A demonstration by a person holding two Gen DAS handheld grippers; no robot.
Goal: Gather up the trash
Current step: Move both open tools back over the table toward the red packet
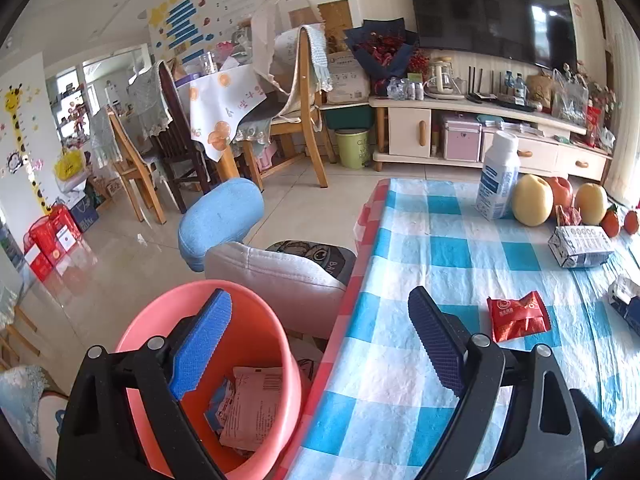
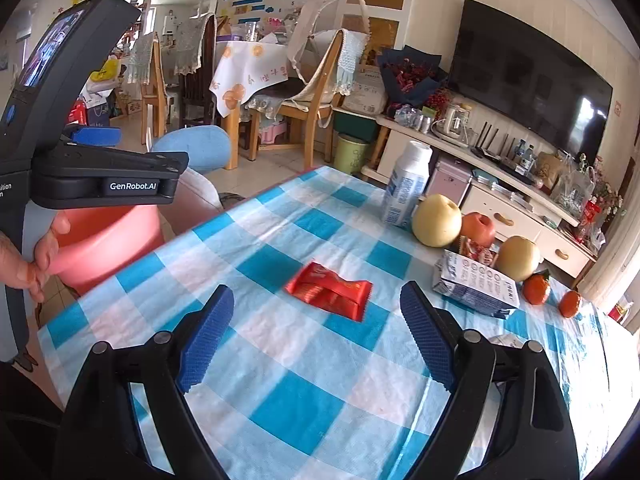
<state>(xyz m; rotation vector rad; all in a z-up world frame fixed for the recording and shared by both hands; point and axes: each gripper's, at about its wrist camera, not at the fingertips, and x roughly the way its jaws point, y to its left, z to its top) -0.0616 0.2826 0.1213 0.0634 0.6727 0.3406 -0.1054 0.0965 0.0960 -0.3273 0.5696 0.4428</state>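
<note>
A red snack wrapper (image 2: 330,290) lies flat on the blue-checked tablecloth (image 2: 304,400), a short way ahead of my right gripper (image 2: 318,336), which is open with nothing between its pads. My left gripper (image 1: 320,340) is open too and empty; it straddles the table's left edge, its left finger over a pink bucket (image 1: 260,332). Pale and blue wrappers (image 1: 248,408) lie inside the bucket. The same red wrapper (image 1: 518,316) sits to the right of the left gripper. A crushed milk carton (image 2: 476,284) lies further right.
A white bottle (image 2: 406,184), two pears (image 2: 436,220), an apple (image 2: 478,228) and oranges (image 2: 536,288) stand at the table's far side. A hand (image 2: 44,248) holds the left device above the bucket (image 2: 108,240). A blue-backed chair (image 1: 224,220) stands beside the table.
</note>
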